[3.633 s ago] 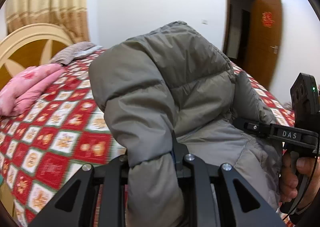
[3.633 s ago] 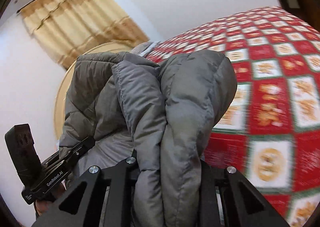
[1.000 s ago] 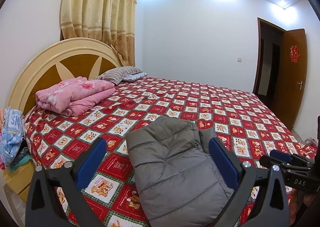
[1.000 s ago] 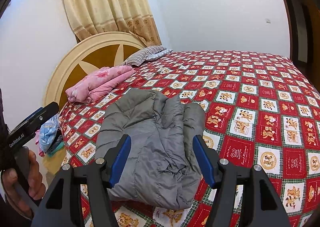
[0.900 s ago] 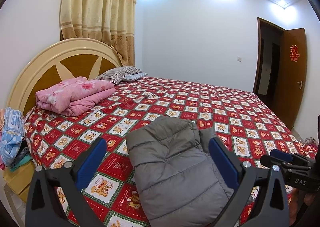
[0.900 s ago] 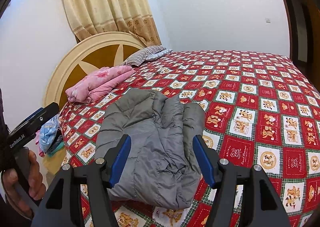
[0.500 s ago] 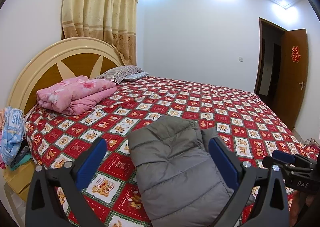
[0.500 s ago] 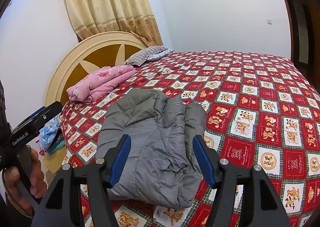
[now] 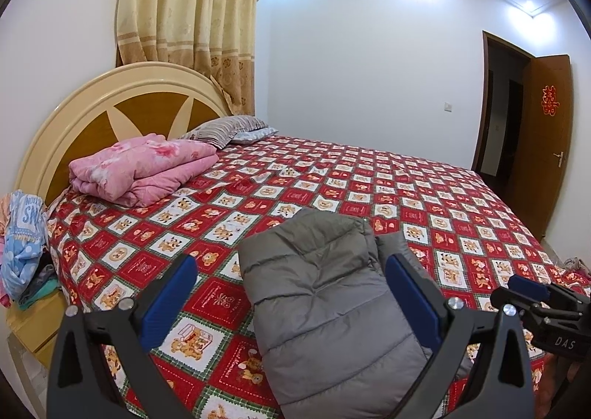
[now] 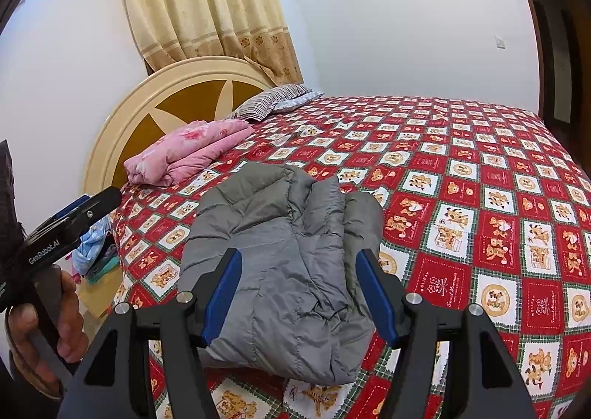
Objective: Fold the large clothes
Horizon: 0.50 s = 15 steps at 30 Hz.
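A grey padded jacket point(image 9: 325, 304) lies folded in a compact bundle near the front edge of the bed point(image 9: 424, 205); it also shows in the right wrist view point(image 10: 280, 264). My left gripper point(image 9: 291, 293) is open and empty, held back above the bed's near edge with the jacket seen between its blue pads. My right gripper point(image 10: 297, 289) is open and empty too, held above the jacket. Neither touches the jacket. The right gripper shows at the lower right of the left wrist view point(image 9: 543, 304), and the left one at the left of the right wrist view point(image 10: 70, 223).
The bed has a red patterned cover and a rounded headboard point(image 9: 96, 105). A folded pink quilt point(image 9: 144, 168) and striped pillows point(image 9: 225, 127) lie near the headboard. Clothes point(image 9: 22, 245) pile on a side cabinet at left. A brown door point(image 9: 546, 146) stands open at right.
3.6 s ago both grippers were shut on the jacket and held it up. Now it lies folded on the bed and both grippers are open and drawn back. The last second shows almost no movement.
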### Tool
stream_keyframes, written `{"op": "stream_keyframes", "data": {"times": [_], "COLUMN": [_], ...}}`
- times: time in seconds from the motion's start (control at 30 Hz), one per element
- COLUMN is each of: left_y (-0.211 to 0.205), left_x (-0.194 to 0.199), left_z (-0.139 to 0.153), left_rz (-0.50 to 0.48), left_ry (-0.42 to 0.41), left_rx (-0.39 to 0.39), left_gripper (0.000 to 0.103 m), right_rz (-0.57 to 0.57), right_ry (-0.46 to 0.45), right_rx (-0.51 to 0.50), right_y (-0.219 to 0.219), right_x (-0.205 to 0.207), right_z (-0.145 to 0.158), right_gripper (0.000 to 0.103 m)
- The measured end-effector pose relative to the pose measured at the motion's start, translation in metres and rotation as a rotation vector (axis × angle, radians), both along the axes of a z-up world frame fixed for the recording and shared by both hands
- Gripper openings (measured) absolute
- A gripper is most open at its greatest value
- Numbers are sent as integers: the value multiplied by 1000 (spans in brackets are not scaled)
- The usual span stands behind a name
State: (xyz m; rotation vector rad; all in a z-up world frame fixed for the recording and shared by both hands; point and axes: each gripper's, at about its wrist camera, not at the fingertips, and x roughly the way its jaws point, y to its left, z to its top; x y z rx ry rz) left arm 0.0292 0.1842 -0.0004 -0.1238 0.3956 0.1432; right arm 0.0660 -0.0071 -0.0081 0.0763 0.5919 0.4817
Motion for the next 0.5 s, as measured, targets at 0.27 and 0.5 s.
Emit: {"op": "stream_keyframes", "data": {"times": [0.27,0.5], "left_y": [1,1], "left_x": [6,8], "left_z": [0,-2], "left_rz": [31,22], "left_ry": [30,49], "left_rx": [11,6], "left_gripper": [103,103], "right_rz": [6,9], "right_ry": [-14,-17], "right_rx": [-7,-10], "right_y": [0,1], "right_x": [-1,-3], "right_z": [5,7], "right_gripper": [64,64]}}
